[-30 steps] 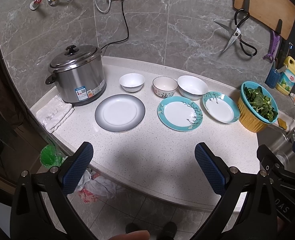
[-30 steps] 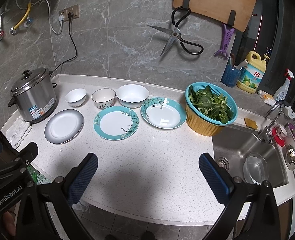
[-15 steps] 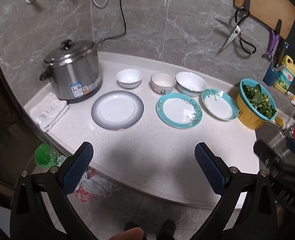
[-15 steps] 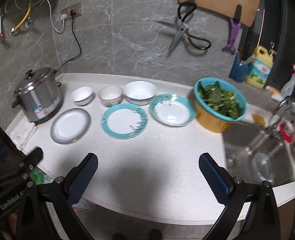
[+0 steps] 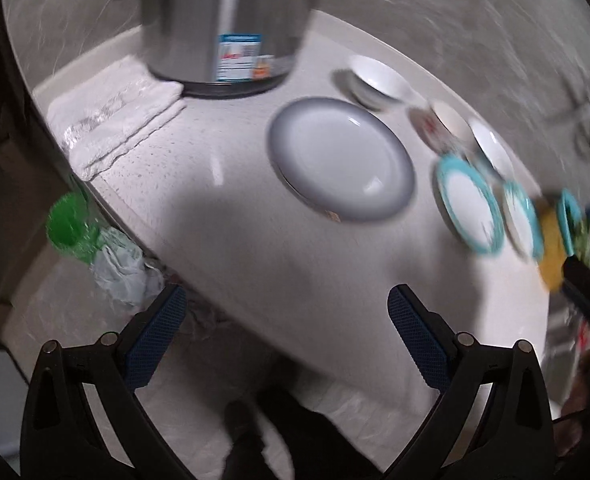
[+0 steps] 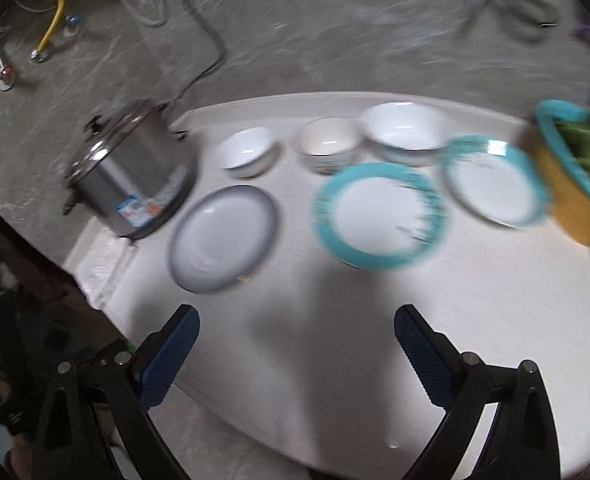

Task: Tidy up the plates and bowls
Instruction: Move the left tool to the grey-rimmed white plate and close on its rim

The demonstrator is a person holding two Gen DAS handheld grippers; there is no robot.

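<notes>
A grey-rimmed plate [image 5: 341, 160] [image 6: 223, 238] lies on the white counter beside two teal-rimmed plates [image 6: 379, 214] [image 6: 493, 180]. Behind them stand a small white bowl [image 6: 247, 152], a patterned bowl [image 6: 327, 144] and a large white bowl [image 6: 405, 128]. My left gripper [image 5: 287, 320] is open and empty over the counter's front edge, near the grey plate. My right gripper [image 6: 297, 340] is open and empty above the counter, in front of the plates. Both views are blurred.
A steel rice cooker [image 5: 231, 20] [image 6: 129, 176] stands at the left with a folded white cloth [image 5: 115, 116] beside it. A teal and yellow colander of greens [image 6: 579, 168] stands at the right. A green bag [image 5: 69, 228] hangs below the counter edge.
Both grippers have swung left and closer to the counter. The left view now sits near the rice cooker and grey plate. Both grippers stay open.
</notes>
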